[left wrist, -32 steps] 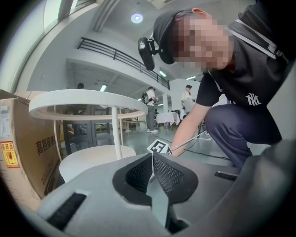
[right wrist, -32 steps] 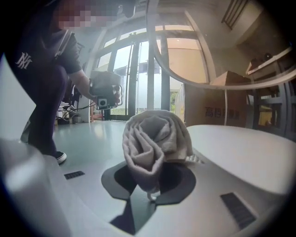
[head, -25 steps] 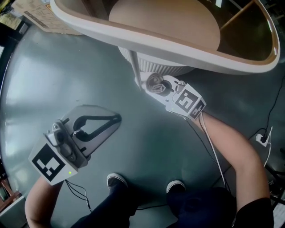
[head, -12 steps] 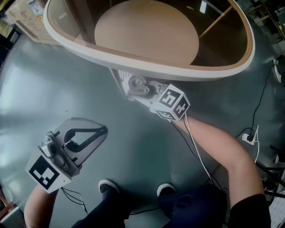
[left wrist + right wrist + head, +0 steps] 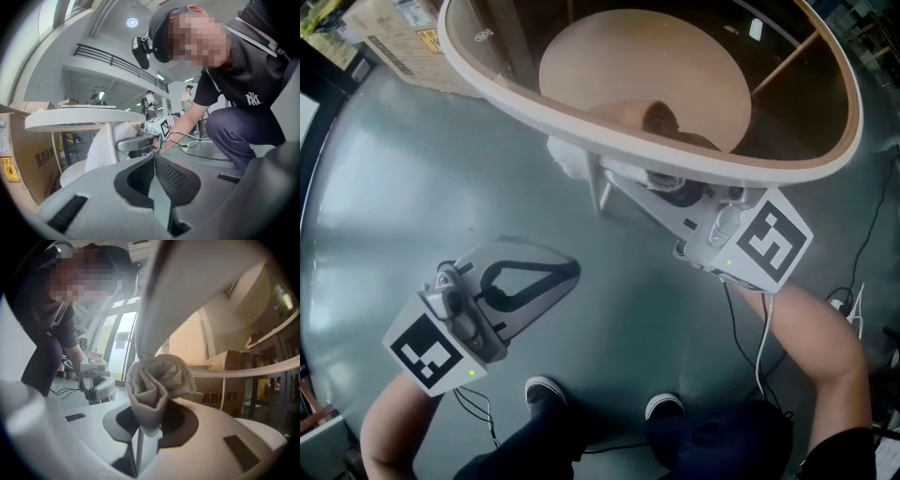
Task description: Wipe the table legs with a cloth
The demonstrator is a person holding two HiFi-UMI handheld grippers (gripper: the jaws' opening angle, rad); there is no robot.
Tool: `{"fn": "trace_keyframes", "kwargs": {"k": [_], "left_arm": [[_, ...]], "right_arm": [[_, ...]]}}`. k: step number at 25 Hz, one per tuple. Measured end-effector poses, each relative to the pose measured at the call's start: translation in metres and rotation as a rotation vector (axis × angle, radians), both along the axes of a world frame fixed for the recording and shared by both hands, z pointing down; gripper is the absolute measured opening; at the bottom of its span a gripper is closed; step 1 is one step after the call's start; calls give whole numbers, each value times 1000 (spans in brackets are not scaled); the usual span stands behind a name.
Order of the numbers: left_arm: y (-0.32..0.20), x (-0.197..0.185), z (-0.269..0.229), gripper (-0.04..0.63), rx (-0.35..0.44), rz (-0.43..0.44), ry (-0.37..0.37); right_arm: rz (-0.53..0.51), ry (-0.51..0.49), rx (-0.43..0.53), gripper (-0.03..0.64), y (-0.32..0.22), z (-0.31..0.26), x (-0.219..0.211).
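Tongs number two, one in each of the person's hands. The right tongs (image 5: pixel 614 178) reach in from the lower right of the head view, under the cream rim of the one round tabletop (image 5: pixel 511 103). They are clamped on a single pale cloth (image 5: pixel 157 383), rolled into a wad. That cloth is pressed against one slim white table leg (image 5: pixel 187 291), which slants up toward the upper right of the right gripper view. In the head view the wad shows white just left of the leg, below the rim in the upper middle of the frame.

The left tongs (image 5: pixel 569 272) sit at the lower left of the head view, well apart from the table. Their two jaws are closed together with nothing between them, above the grey-green floor (image 5: pixel 384 178).

Through the clear tabletop one round tan shelf (image 5: pixel 628 75) shows. Two dark shoes (image 5: pixel 546 384) with white edging stand side by side at the bottom middle of the frame. One white cable (image 5: pixel 759 347) runs from the right tongs' marker cube down along the forearm. Printed cardboard (image 5: pixel 403 37) lies at the upper left corner; how many boxes cannot be told.
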State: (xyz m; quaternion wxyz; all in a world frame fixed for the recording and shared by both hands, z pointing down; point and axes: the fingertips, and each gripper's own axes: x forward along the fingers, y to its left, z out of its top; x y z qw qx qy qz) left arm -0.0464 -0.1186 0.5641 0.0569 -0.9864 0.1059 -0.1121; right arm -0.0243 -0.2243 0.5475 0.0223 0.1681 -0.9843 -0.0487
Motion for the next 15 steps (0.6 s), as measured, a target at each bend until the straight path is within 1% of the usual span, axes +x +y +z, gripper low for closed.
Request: {"fn": "trace_keyframes", "kwargs": {"k": [3,6,8,10,15], "left_arm": [[2,-4,4,9,-10,-5,-5],[5,-7,13,8,-27,-3,-18],[5,-10,21,8,-47,-9,-26],[5,-12,26,9,-58,-10,-28],[4,-7,38,8,-80,12,-38]], "right_arm": [[-1,-2,52,66,3,2,1],[-11,42,108,66,8,13,3],[-21,66,114,66,9,28,1],[-21,83,85,66,7,48,-1],[3,152,-24,66,4,106,2]]}}
